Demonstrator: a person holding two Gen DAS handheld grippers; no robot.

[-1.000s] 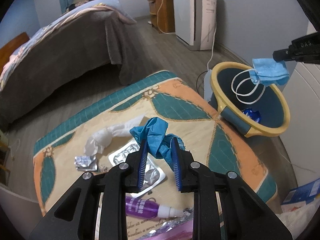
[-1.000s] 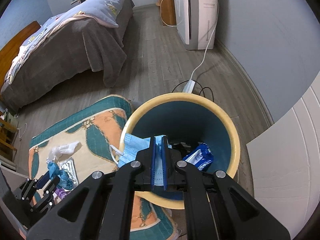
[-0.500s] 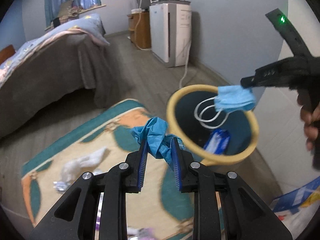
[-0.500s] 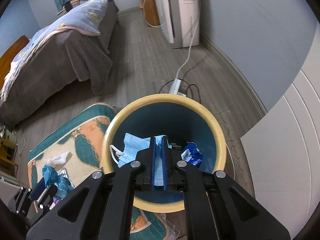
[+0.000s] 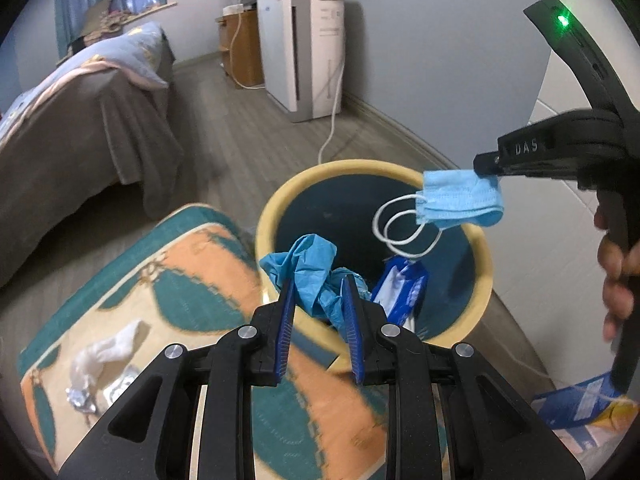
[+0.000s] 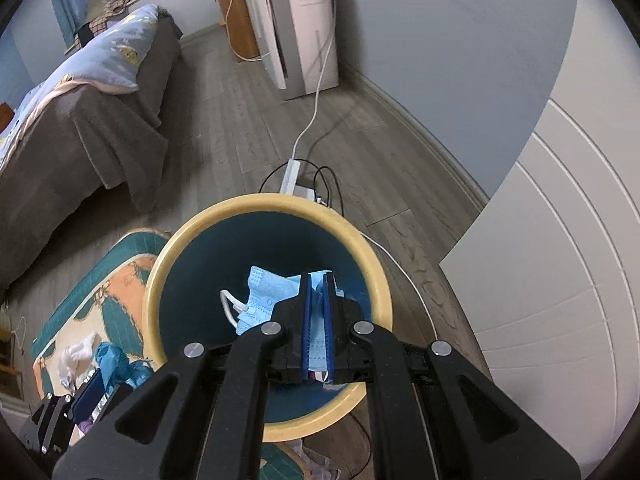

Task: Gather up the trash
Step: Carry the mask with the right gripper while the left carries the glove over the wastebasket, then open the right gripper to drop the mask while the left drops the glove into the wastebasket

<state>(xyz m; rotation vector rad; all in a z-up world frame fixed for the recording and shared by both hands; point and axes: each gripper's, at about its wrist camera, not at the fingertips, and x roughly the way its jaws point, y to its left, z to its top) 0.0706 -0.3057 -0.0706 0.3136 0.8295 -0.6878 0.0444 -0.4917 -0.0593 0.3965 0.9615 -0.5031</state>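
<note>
My left gripper (image 5: 318, 292) is shut on a crumpled blue glove (image 5: 310, 264) and holds it at the near rim of the yellow-rimmed bin (image 5: 280, 192). My right gripper (image 6: 318, 284) is shut on a light blue face mask (image 6: 264, 292) and holds it over the bin's (image 6: 176, 236) opening; the mask (image 5: 460, 200) with its white ear loops also shows in the left wrist view, hanging from the right gripper (image 5: 486, 166). A blue wrapper (image 5: 400, 284) lies inside the bin. The left gripper with the glove (image 6: 112, 360) shows at the lower left of the right wrist view.
An orange and teal mat (image 5: 180, 264) left of the bin holds white tissue (image 5: 104, 352) and foil scraps (image 5: 82, 398). A bed (image 5: 80, 120) stands at left, a white appliance (image 5: 304, 40) with cord at the back, a power strip (image 6: 290, 176) behind the bin, a white panel (image 6: 560, 280) at right.
My left gripper has carried the glove from over the mat to the bin's near rim. My right gripper has kept the mask over the bin.
</note>
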